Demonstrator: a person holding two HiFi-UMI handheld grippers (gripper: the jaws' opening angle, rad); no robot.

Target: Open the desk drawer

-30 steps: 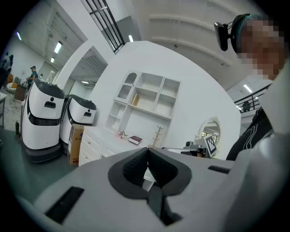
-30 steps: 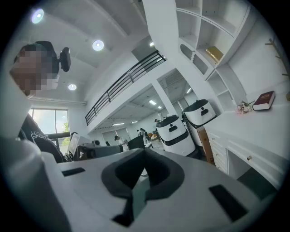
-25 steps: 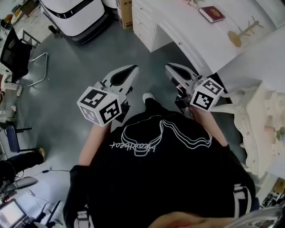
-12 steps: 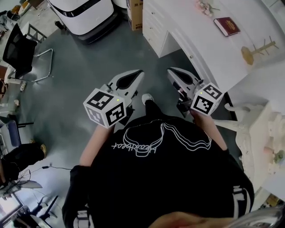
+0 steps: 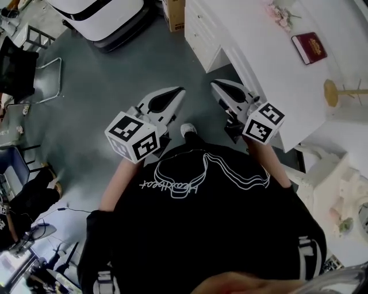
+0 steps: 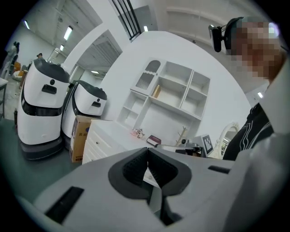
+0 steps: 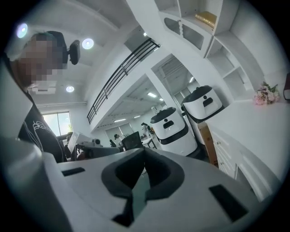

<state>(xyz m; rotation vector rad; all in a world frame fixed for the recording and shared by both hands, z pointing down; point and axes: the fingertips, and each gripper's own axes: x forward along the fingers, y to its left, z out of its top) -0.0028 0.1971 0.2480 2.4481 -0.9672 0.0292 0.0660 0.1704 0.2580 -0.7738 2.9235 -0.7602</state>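
The white desk [image 5: 276, 63] runs across the upper right of the head view, with a stack of drawers [image 5: 200, 31] at its far end. In the left gripper view those drawer fronts [image 6: 97, 144] show small knobs. My left gripper [image 5: 178, 91] is held level above the grey floor, jaws shut and empty, left of the desk. Beside the desk's front edge my right gripper [image 5: 215, 85] is also shut with nothing in it. Neither touches the desk. In their own views, the left gripper [image 6: 147, 151] and right gripper [image 7: 144, 152] have their tips together.
On the desk lie a red book [image 5: 309, 47], a wooden stand [image 5: 339, 92] and pink flowers [image 5: 280, 14]. A cardboard box [image 5: 172, 10] and a white robot [image 5: 95, 14] stand beyond the drawers. A black chair [image 5: 17, 57] is at far left. An open shelf [image 6: 170, 93] hangs above the desk.
The person has stepped toward the desk: the desk and book have slid lower and nearer in the head view. Both grippers travelled along, still shut and side by side.
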